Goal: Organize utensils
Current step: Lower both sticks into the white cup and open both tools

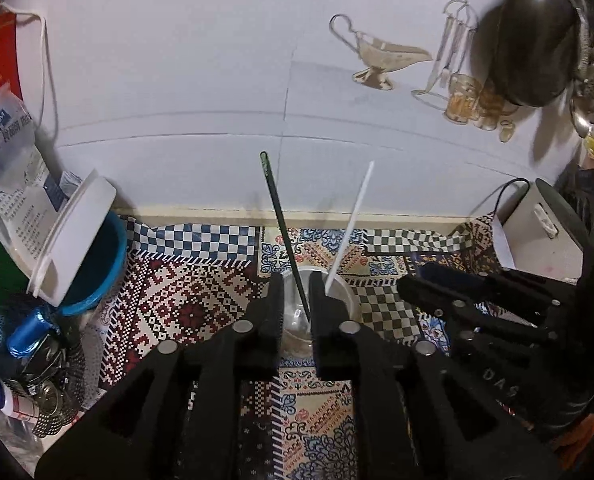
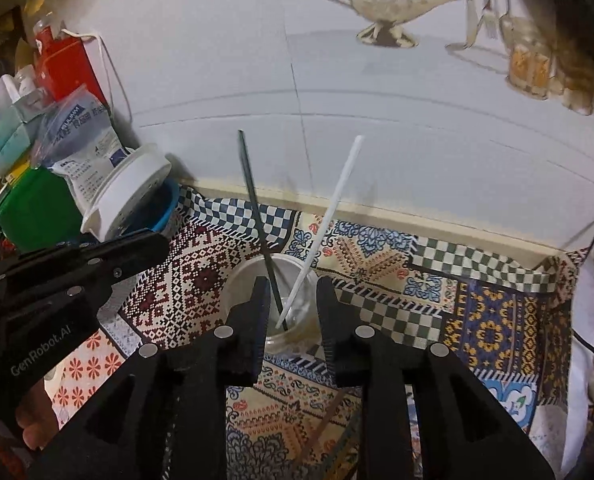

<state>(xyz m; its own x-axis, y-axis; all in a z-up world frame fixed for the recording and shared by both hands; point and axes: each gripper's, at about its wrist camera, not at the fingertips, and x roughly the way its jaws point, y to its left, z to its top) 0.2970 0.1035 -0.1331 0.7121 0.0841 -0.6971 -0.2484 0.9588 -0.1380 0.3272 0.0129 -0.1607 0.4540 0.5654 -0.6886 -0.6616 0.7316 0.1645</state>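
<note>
Sticks: 2 – dark stick (image 2: 257, 216), white stick (image 2: 329, 216), both leaning in cup.
Cup (image 2: 253, 276): 1, clear, on cloth (image 2: 377, 256).
Left gripper (image 1: 295, 304): slightly apart, gripping nothing.
Right gripper (image 2: 291, 304): slightly apart, empty.

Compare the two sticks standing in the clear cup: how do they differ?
The dark stick is near-black; the white stick is white. The dark stick leans left at its top, while the white stick leans right, so they cross low inside the clear cup. The white stick looks slightly thicker than the dark stick. Both are long, thin and straight, with their lower ends in the cup and their tops well above its rim.
</note>
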